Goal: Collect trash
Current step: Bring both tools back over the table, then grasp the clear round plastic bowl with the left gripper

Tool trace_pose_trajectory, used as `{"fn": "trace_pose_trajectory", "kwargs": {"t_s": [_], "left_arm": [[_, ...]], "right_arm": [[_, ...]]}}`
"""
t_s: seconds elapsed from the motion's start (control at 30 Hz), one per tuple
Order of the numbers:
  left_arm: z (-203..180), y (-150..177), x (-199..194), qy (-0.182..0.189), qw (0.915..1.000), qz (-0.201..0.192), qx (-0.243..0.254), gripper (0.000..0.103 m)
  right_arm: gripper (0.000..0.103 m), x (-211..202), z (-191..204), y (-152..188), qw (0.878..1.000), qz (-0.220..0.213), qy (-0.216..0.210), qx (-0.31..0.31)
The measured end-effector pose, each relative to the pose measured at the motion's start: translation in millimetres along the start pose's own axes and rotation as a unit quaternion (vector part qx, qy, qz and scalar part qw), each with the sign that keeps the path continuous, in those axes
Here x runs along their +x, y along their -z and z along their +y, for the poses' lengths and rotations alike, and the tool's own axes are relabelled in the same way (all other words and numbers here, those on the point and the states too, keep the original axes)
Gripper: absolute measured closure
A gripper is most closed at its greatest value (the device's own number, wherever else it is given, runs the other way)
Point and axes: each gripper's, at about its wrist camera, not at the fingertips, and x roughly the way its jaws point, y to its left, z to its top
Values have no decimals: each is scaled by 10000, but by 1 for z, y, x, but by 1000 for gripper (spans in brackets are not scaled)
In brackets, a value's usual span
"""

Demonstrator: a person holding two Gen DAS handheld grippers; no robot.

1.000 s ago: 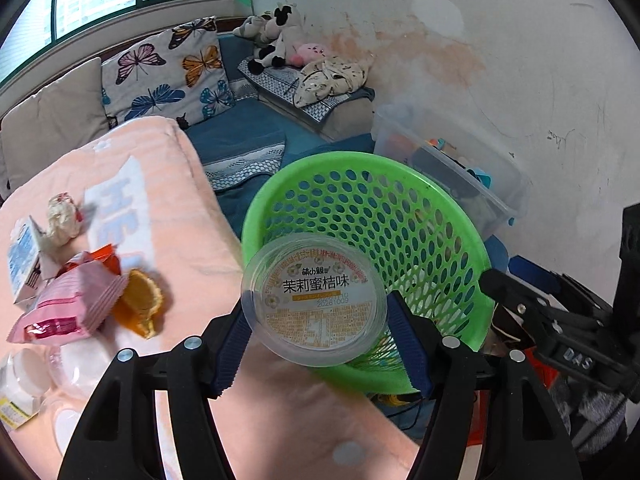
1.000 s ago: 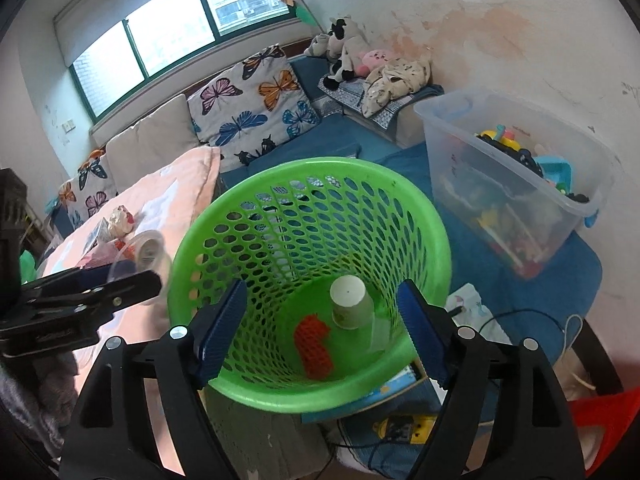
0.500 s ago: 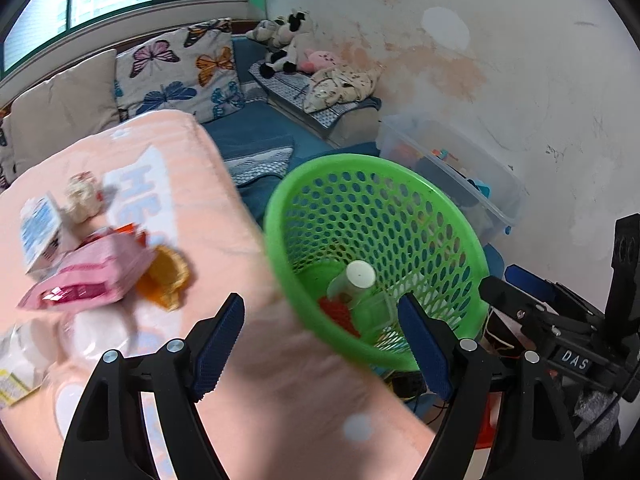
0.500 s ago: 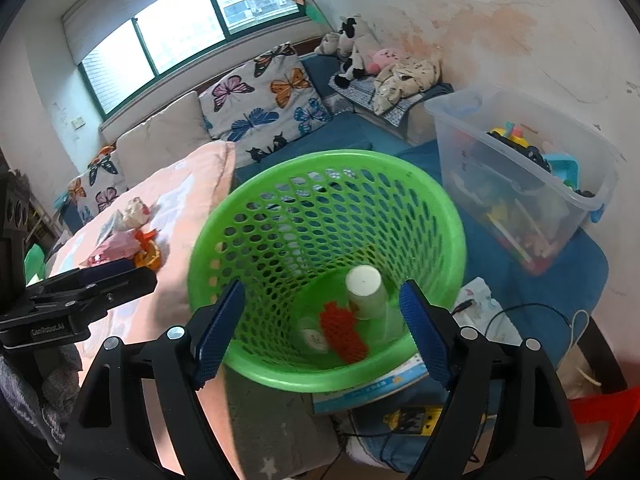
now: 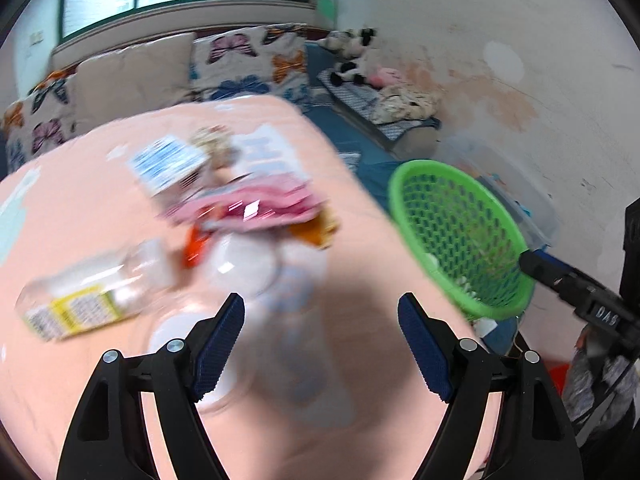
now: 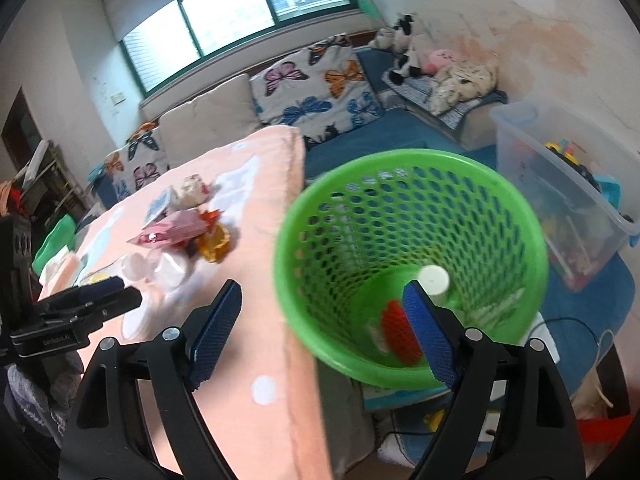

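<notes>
My left gripper [image 5: 320, 344] is open and empty above the peach-covered table [image 5: 80, 184]. Ahead of it lies blurred trash: a clear bottle with a yellow label [image 5: 92, 296], white lids [image 5: 244, 264], a pink wrapper [image 5: 248, 204], an orange wrapper [image 5: 316, 228] and a blue-and-white carton [image 5: 168, 164]. The green basket [image 5: 460, 236] stands right of the table. My right gripper [image 6: 320, 328] is open and empty above the table edge [image 6: 280, 360] and the green basket [image 6: 408, 184], which holds a white cup [image 6: 434, 280] and a red piece [image 6: 396, 336].
A clear storage bin with toys [image 6: 568, 184] stands right of the basket. A blue couch with butterfly cushions [image 6: 316, 84] and plush toys [image 6: 440, 64] runs along the window wall. Cables and paper [image 6: 400, 420] lie on the floor under the basket.
The left gripper let go of the round lidded tub over the basket, opened, and swung left over the table's trash. The right gripper shifted left, toward the table edge.
</notes>
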Motion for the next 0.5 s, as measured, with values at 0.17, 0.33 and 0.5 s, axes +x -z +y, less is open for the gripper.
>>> {"fn": "trace_pose_trajectory", "kwargs": {"t_s": [0.17, 0.33, 0.5], "left_arm": [[32, 20, -5, -333, 9993, 63, -187, 19], [55, 32, -2, -541, 9978, 170, -356, 14], [62, 36, 8, -649, 9972, 268, -269, 11]], "right_arm": [[20, 6, 19, 0, 9998, 44, -176, -131], [20, 13, 36, 1, 9991, 113, -313, -260], [20, 19, 48, 4, 9983, 193, -391, -382]]}}
